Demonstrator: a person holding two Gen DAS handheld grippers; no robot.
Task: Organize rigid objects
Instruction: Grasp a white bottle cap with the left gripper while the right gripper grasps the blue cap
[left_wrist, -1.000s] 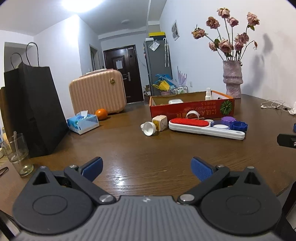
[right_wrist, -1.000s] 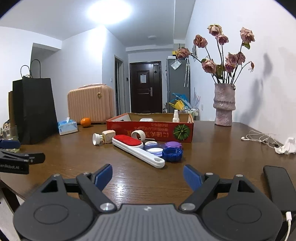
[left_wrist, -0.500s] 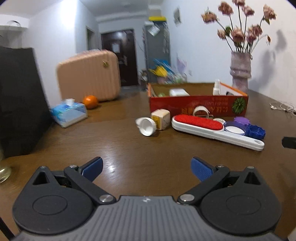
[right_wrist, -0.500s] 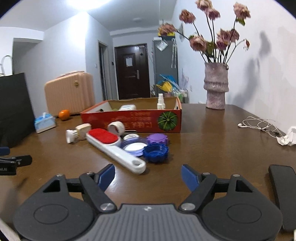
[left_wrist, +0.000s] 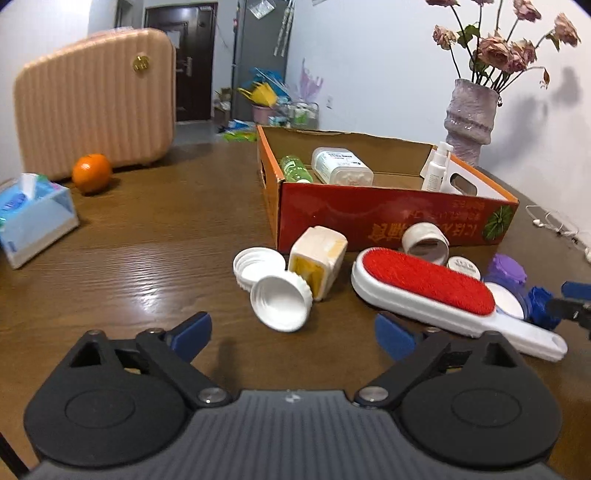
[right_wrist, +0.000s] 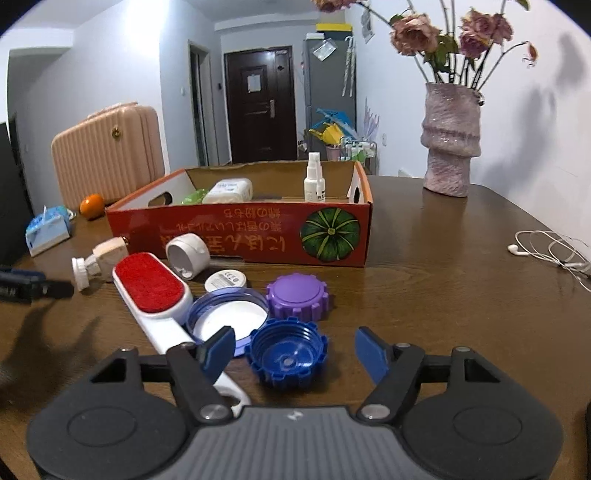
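Observation:
A red cardboard box (left_wrist: 369, 218) (right_wrist: 258, 236) stands on the wooden table and holds a spray bottle (right_wrist: 314, 181), a white container (left_wrist: 341, 170) and a green bottle (left_wrist: 293, 168). In front of it lie white caps (left_wrist: 280, 302), a cream square bottle (left_wrist: 317, 258), a red-and-white lint brush (left_wrist: 436, 291) (right_wrist: 155, 291), a white ring (right_wrist: 187, 254), a purple cap (right_wrist: 297, 297) and a dark blue cap (right_wrist: 287, 354). My left gripper (left_wrist: 293, 332) is open just short of the white caps. My right gripper (right_wrist: 295, 350) is open with the blue cap between its fingers.
A tissue box (left_wrist: 33, 214), an orange (left_wrist: 91, 172) and a pink suitcase (left_wrist: 96, 99) are at the left. A vase of dried flowers (right_wrist: 450, 140) stands at the back right. White earphones (right_wrist: 550, 247) lie at the right.
Both grippers have moved forward toward the objects in front of the box. The blue cap now lies between the right fingers; the white caps are just ahead of the left.

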